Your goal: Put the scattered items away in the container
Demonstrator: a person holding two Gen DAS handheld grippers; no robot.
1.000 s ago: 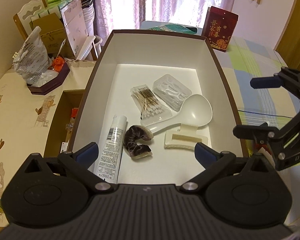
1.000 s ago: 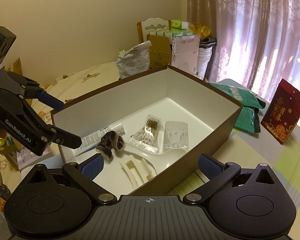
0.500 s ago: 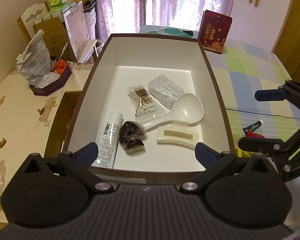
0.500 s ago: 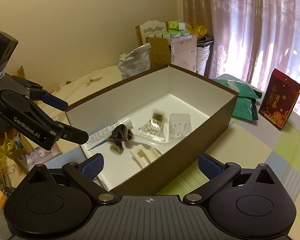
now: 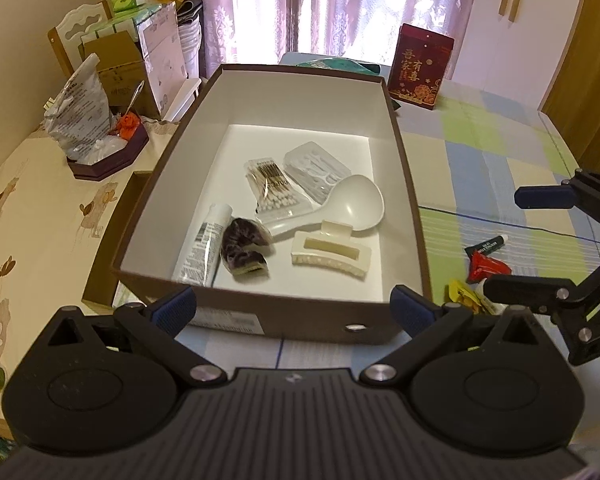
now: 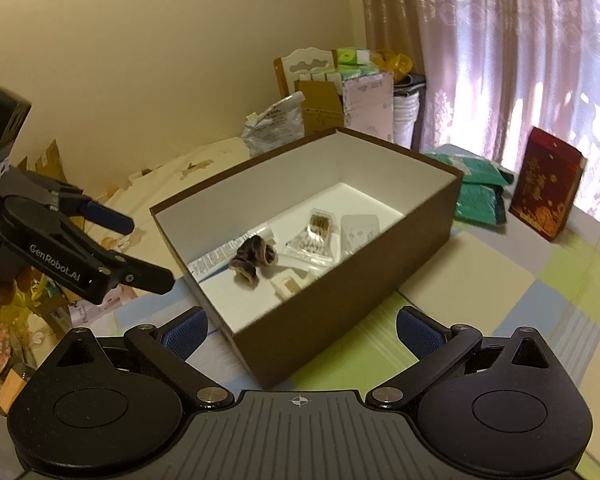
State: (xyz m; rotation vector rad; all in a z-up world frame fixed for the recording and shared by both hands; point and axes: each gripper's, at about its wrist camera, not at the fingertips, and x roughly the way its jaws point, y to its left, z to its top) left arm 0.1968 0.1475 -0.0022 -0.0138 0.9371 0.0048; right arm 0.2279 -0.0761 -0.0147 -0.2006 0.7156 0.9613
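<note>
A brown box with a white inside (image 5: pixel 404 184) (image 6: pixel 340 292) holds a white tube (image 5: pixel 202 246), a dark scrunchie (image 5: pixel 242 248) (image 6: pixel 254 258), a cotton swab pack (image 5: pixel 272 190), a clear case (image 5: pixel 316 168), a white spoon (image 5: pixel 348 204) and a cream hair clip (image 5: pixel 332 254). My left gripper (image 5: pixel 294 310) (image 6: pixel 140 248) is open and empty before the box's near wall. My right gripper (image 6: pixel 302 328) (image 5: pixel 516 240) is open and empty at the box's right. A small black tube (image 5: pixel 486 245), a red wrapper (image 5: pixel 488 268) and a yellow wrapper (image 5: pixel 466 300) lie on the cloth beside it.
A red gift box (image 5: pixel 420 66) and green packets (image 6: pixel 480 192) stand behind the brown box. A plastic bag on a dark tray (image 5: pixel 92 128), cardboard boxes (image 5: pixel 116 64) and a chair sit at the left. Curtains hang at the back.
Both grippers have drawn back from the box, so it looks smaller and farther. The wrappers and black tube on the cloth have come into the left wrist view.
</note>
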